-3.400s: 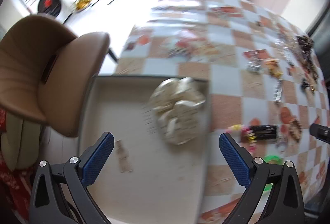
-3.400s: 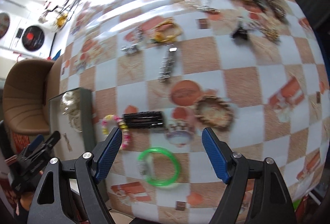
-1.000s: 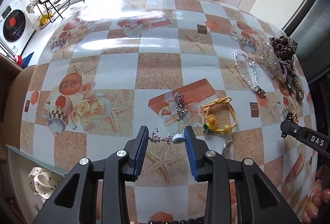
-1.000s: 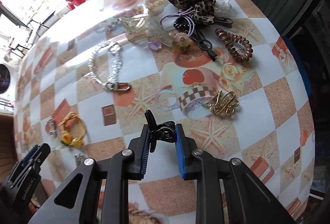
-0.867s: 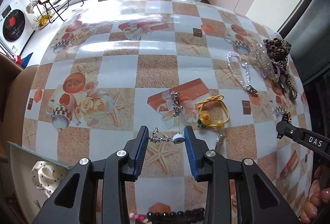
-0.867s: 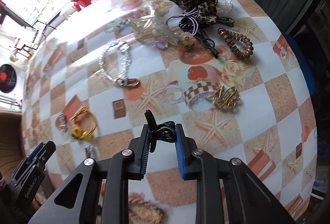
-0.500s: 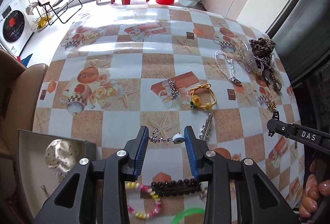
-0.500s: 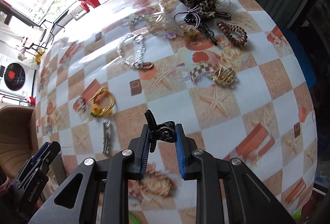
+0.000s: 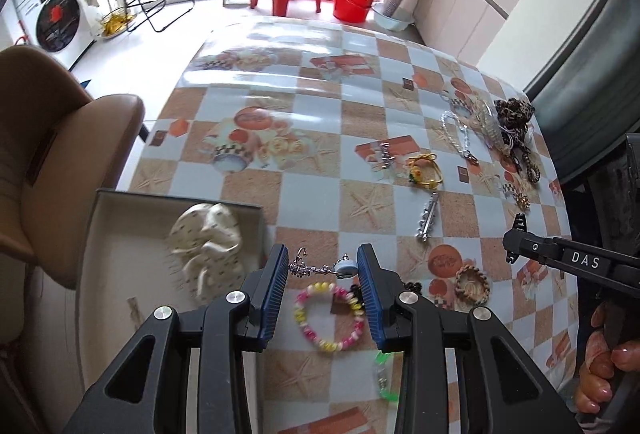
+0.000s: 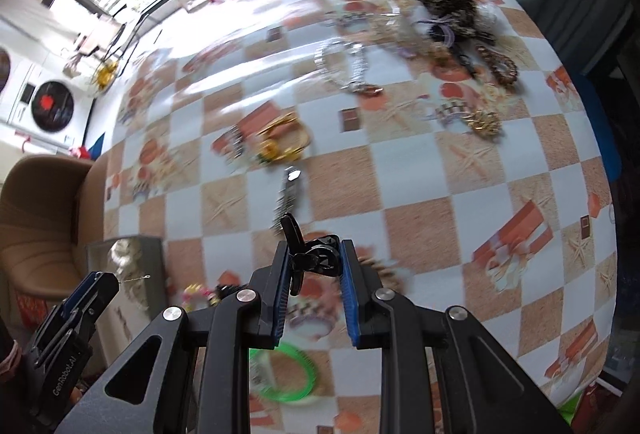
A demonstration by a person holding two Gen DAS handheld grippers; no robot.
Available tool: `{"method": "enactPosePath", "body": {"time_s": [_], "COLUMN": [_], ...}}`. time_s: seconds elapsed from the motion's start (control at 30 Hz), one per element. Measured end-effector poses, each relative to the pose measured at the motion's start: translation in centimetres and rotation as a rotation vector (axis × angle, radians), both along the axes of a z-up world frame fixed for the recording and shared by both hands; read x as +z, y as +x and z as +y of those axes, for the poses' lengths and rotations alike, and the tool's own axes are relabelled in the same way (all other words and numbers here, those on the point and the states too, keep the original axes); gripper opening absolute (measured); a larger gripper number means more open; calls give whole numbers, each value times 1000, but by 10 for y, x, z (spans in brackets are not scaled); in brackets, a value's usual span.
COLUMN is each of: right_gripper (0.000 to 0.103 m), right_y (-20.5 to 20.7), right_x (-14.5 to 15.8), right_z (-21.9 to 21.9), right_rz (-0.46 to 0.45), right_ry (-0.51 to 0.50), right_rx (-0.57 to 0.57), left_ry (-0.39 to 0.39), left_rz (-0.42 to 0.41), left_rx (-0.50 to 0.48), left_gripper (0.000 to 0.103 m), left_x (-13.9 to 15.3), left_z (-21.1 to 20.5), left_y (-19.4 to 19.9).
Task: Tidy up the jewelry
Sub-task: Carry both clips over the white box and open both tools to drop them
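Both tools have risen and drawn back since a second ago, so the grey tray (image 9: 132,266) at the worktop's (image 9: 304,138) near-left edge has come into view. The left tool (image 9: 322,268) is narrowly closed on a small silver chain (image 9: 320,267), stretched between its pads above a beaded bracelet (image 9: 329,316). The right tool (image 10: 313,266) pinches a black hair claw (image 10: 310,258). Bare checked cloth lies between the tray and the jewelry spread toward the far right.
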State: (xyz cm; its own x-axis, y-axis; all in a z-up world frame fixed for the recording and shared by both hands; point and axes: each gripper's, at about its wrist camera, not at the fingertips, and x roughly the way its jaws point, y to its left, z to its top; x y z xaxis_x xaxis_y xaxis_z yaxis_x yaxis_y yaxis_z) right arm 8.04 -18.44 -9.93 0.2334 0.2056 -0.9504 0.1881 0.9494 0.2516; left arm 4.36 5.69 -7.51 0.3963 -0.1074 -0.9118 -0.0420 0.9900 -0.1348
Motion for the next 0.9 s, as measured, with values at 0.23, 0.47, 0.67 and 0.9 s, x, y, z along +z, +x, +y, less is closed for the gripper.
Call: {"method": "enactPosePath", "body": {"time_s": [0.23, 0.47, 0.67, 0.9], "right_gripper": [25, 25, 25, 25], "right_y": [-1, 3, 9, 17], "right_x": [13, 19, 16, -2], "right_z": [59, 134, 195, 263], "right_rz": [-11, -22, -25, 0], "right_ry": [15, 34, 43, 49], "right_rx": [123, 282, 408, 533], "left_ry": [6, 20, 33, 34], "left_rz": [0, 25, 64, 114], "left_rx": [98, 231, 329, 376], "left_gripper": [39, 39, 39, 39], "left_x": [5, -5, -24, -52], "left_z": [49, 108, 151, 174], "left_y": [-31, -65, -90, -104]}}
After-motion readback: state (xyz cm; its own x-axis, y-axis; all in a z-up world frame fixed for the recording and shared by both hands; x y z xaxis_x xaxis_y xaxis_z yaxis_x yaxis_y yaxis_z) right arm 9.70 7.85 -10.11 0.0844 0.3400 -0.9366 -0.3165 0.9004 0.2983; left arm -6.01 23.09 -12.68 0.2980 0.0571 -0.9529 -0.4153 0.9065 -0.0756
